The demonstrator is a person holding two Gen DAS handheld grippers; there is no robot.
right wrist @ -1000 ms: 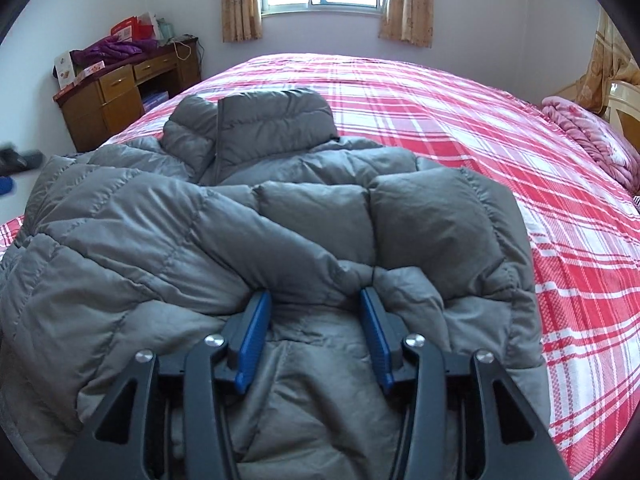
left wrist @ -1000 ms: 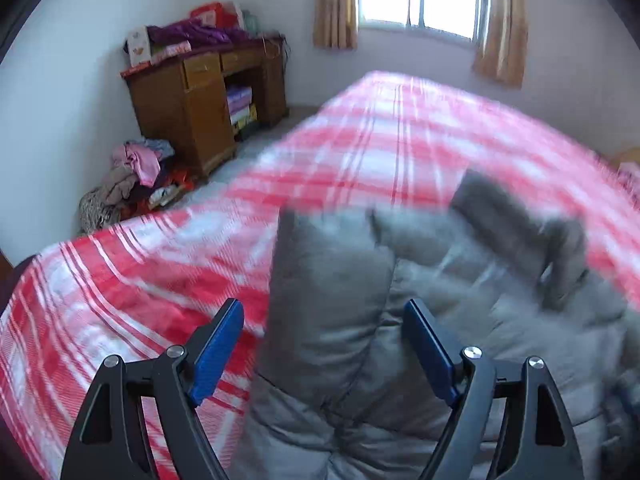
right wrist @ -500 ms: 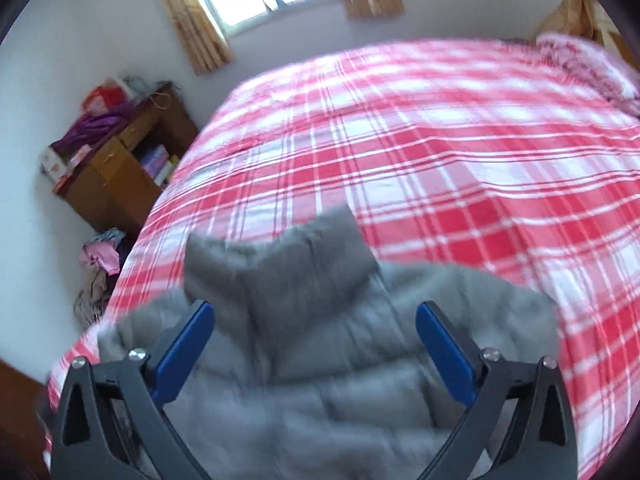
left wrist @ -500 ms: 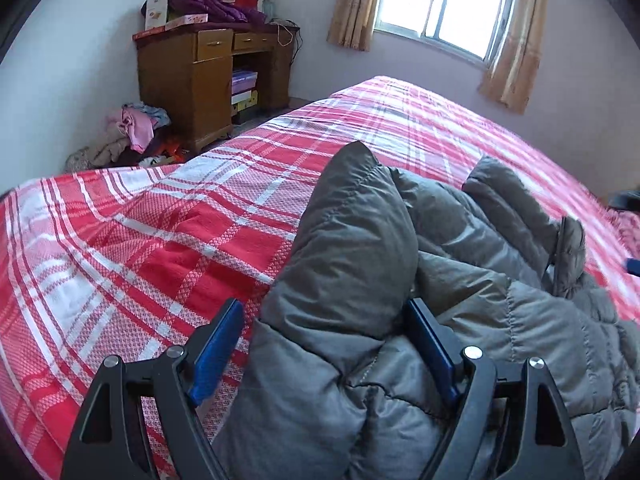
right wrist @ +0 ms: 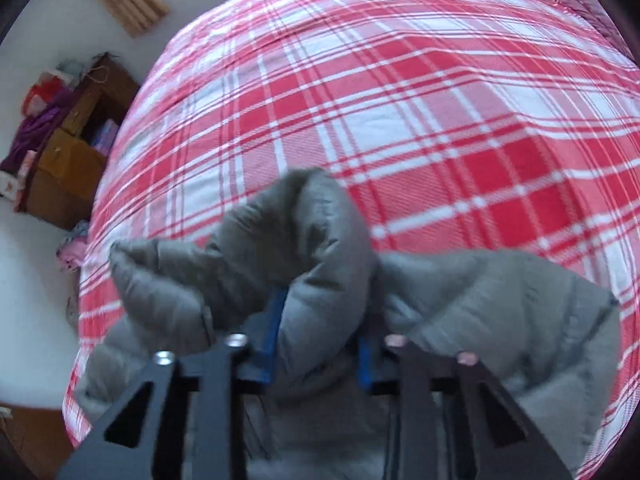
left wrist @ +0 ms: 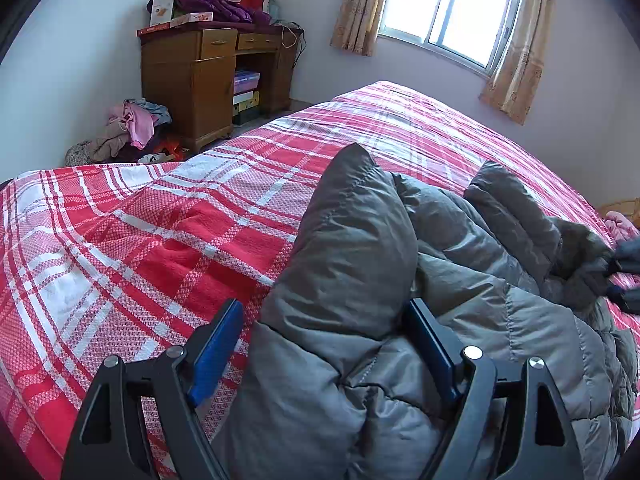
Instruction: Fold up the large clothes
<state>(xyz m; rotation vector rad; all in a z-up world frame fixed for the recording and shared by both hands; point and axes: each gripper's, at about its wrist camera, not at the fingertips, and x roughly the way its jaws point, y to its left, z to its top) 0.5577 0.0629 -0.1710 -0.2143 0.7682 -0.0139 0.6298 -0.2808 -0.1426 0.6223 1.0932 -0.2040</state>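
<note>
Red-and-white plaid fabric covers the bed point(left wrist: 168, 240), which fills most of both views and carries the task item. Pale walls point(left wrist: 80, 80) enclose the room. A window point(left wrist: 448, 8) with tan curtains point(left wrist: 516, 48) sits in the far wall beyond the bed. A wooden table point(left wrist: 200, 80) with drawers stands in the corner, loaded with boxes and a purple garment point(left wrist: 216, 2) on top and stacked boxes in its open bay. A pile of clothes point(left wrist: 128, 132) lies on the floor beside it, against the wall.

The grey padded jacket point(left wrist: 360, 280) lies on the near part of the bed, bunched into thick folds.

The left gripper point(left wrist: 324, 344) has its jaws set wide. A bulky fold of the jacket stands between them; the right blue pad touches the padding, the left pad stands apart from it.

The right gripper point(right wrist: 320, 344) has jaws that have just been closing. They now stand narrow, with a raised fold of the jacket pinched between the blue pads. This view is motion-blurred. In the left wrist view the right gripper appears at the frame's right edge, at the far end of the jacket.
</note>
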